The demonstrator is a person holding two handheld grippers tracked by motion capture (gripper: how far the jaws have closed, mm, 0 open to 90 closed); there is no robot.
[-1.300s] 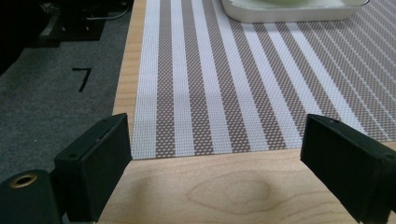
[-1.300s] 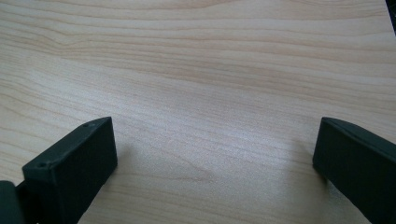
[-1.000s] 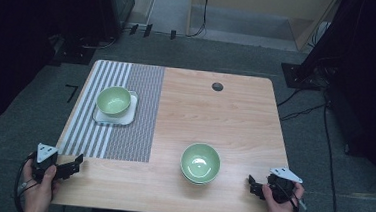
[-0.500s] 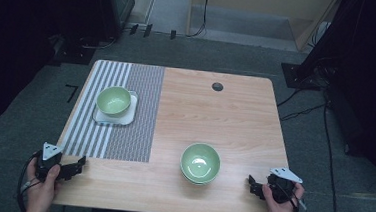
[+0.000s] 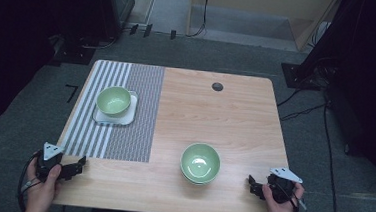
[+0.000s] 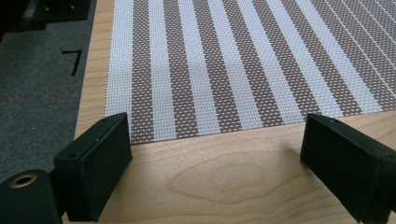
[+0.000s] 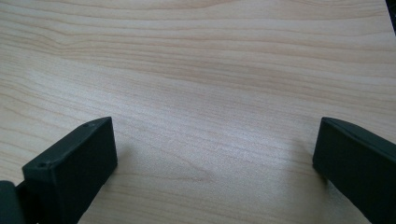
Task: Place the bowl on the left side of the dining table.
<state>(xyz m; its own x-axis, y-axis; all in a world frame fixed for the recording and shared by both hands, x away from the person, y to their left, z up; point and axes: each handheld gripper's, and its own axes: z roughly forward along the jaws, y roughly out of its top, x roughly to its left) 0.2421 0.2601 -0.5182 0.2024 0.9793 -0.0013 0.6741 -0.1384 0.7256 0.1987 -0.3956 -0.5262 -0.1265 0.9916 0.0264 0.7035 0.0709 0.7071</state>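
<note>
Stacked pale-green ceramic bowls (image 5: pixel 200 163) near front edge of light wooden table (image 5: pixel 235 119), just left of right gripper (image 5: pixel 254 186), jaws spread, empty; left gripper (image 5: pixel 75 167), likewise spread, empty, lies well apart by striped woven placemat (image 5: pixel 140 107).

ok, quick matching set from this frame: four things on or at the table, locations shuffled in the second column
1. bowl on the square plate
2. stacked green bowls
3. left tongs
4. small dark disc

a. bare wood, near the table's far edge
b. on the striped placemat
c. near-left table edge, open, just short of the placemat
d. bare wood, near the front, right of the placemat

Pairs: 1-b, 2-d, 3-c, 4-a
</note>
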